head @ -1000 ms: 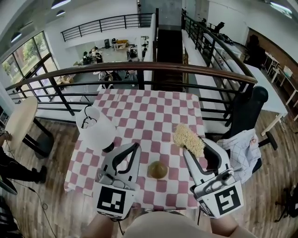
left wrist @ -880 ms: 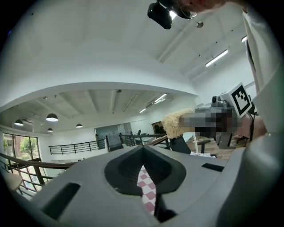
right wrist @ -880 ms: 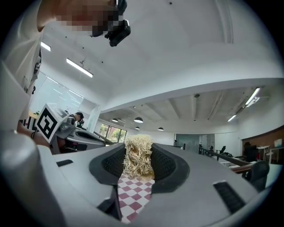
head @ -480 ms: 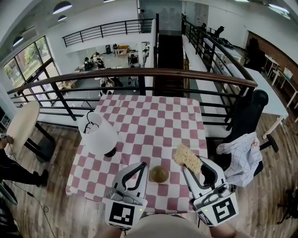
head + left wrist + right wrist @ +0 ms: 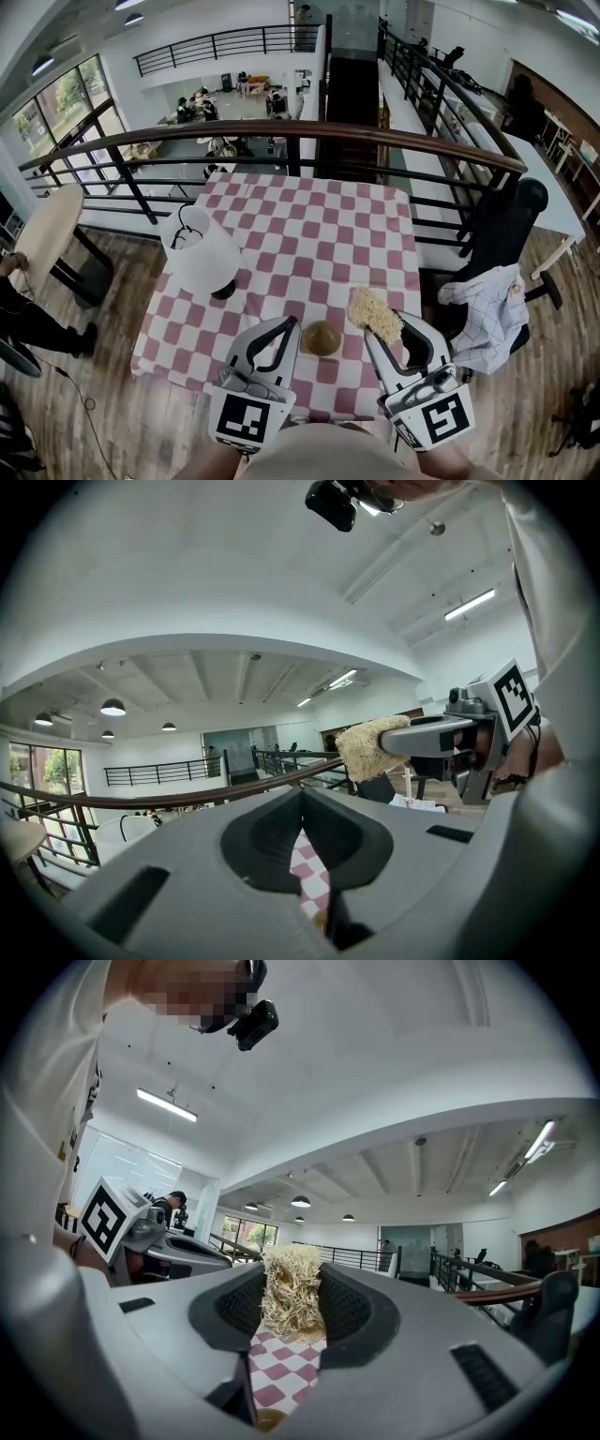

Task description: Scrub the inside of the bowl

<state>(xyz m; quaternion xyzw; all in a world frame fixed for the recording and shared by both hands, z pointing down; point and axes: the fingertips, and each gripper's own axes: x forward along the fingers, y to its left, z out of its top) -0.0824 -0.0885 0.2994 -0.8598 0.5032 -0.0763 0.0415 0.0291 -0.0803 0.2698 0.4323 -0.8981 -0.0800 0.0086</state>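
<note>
Small brown bowl point(image 5: 322, 338) upright near the near edge of the checkered bench point(image 5: 309, 225), between the right hand-held gripper point(image 5: 387, 324), clamped on a fibrous scrubbing pad point(image 5: 373, 314) just beyond the bowl's right side, and the left hand-held gripper point(image 5: 291, 323), jaws together and empty, just beside its left.

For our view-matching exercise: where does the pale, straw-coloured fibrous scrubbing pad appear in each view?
Head view: pale fibrous scrubbing pad, lower right of centre.
Left gripper view: right of centre.
Right gripper view: centre, clamped between the jaws.
Shared landmark: red-and-white checked tablecloth.
</note>
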